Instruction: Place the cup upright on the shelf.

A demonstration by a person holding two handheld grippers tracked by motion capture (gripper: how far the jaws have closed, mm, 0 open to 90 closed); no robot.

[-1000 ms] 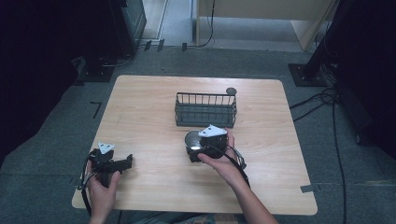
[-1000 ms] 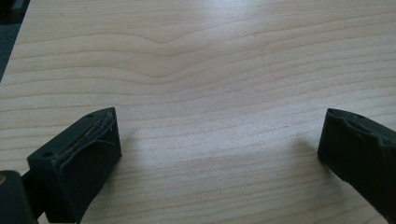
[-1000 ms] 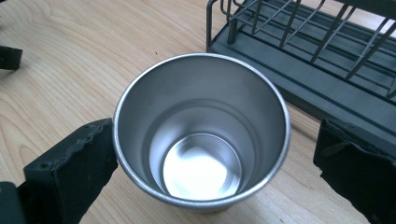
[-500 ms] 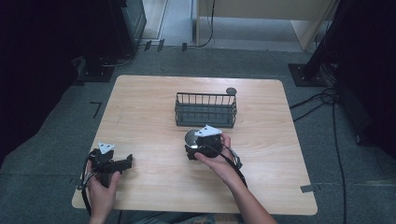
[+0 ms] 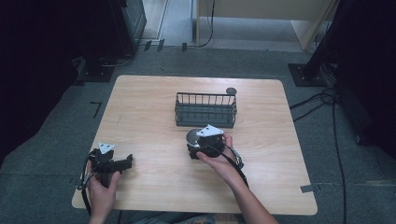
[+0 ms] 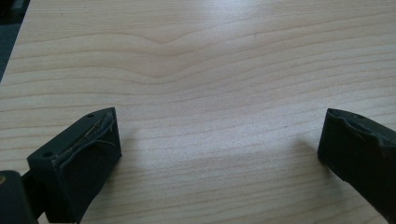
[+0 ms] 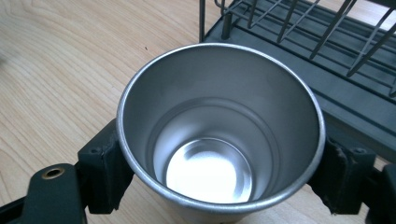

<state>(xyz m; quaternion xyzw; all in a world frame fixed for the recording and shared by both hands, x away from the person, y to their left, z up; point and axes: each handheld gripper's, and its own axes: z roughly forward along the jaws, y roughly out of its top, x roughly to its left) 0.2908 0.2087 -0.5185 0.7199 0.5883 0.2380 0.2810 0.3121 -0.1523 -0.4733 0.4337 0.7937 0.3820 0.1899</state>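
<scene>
Left gripper (image 5: 122, 163): you hold it near the desk's (image 5: 140, 107) near-left corner, jaws wide apart over bare wood, nothing between them.
Cup (image 7: 219, 130): the steel cup stands upright at the middle of the desk, just beside the near side of the wire basket (image 5: 205, 109).
Right gripper (image 5: 195, 145): your jaws have just been closing and now clamp the cup's wall from both sides.
</scene>
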